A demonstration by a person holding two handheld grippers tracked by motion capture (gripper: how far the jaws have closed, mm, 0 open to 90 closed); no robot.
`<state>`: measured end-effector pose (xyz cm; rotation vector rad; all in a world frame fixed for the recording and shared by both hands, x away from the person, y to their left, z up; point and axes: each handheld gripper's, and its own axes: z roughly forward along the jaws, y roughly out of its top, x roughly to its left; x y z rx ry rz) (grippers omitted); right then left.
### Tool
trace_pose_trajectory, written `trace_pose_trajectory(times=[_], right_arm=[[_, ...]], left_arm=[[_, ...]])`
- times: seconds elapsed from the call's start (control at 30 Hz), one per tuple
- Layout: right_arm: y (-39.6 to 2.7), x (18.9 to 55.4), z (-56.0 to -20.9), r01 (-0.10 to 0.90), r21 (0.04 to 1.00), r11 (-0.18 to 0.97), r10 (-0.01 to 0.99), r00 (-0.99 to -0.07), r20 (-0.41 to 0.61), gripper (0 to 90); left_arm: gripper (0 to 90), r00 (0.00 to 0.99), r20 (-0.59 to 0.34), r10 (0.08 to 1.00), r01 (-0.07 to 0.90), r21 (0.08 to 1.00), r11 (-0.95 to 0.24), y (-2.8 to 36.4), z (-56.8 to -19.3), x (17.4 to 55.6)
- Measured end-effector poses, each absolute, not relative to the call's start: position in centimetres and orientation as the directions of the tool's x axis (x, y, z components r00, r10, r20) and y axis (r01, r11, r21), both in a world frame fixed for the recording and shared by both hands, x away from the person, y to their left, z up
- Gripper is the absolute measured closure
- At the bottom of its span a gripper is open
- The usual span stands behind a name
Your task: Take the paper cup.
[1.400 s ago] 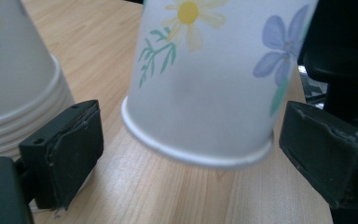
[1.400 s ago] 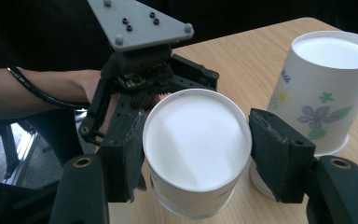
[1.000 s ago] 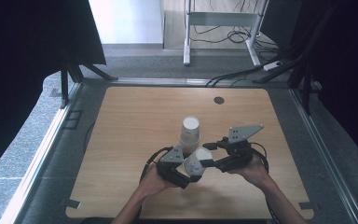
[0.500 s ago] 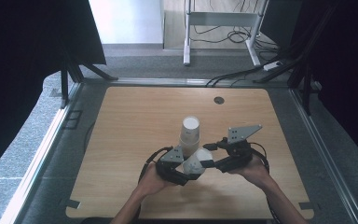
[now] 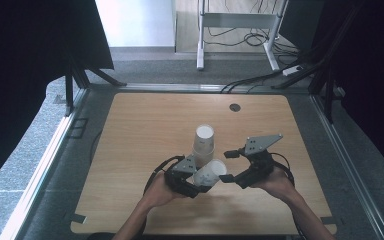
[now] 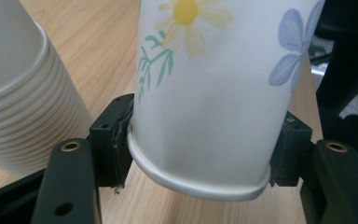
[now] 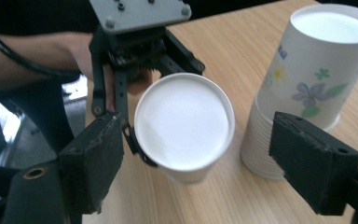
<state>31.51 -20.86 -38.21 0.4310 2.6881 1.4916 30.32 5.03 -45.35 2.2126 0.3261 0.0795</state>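
The left claw (image 5: pixel 200 186) now grips 1 paper cup (image 5: pixel 210 173) near its rim, held just beside the upside-down cup stack (image 5: pixel 203 144) on the surface (image 5: pixel 145 125). The right claw (image 5: pixel 229 166) has just been opening – its pads stand clear of the cup, so the handover looks done.

A lab recording booth: a bare wooden worktop (image 5: pixel 145 125) ringed by black curtains (image 5: pixel 25 45), with cables (image 5: pixel 260 80) on grey carpet.
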Motion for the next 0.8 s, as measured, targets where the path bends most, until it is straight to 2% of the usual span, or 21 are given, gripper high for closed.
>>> trace_pose_trajectory(times=[0.4, 0.8], right_arm=[[-20.4, 31.1, -38.5, 0.183, 0.751, 0.634, 0.249, -0.968, 0.026, 13.2], [-19.1, 30.8, -39.2, 0.152, 0.697, 0.7, 0.21, -0.978, 0.003, 14.0]], left_arm=[[35.4, 0.977, -0.002, 0.211, 0.157, 0.675, -0.721, 4.1, -44.0, 30.5], [35.0, 0.986, 0.03, 0.164, 0.116, 0.587, -0.801, 3.0, -43.1, 30.6]])
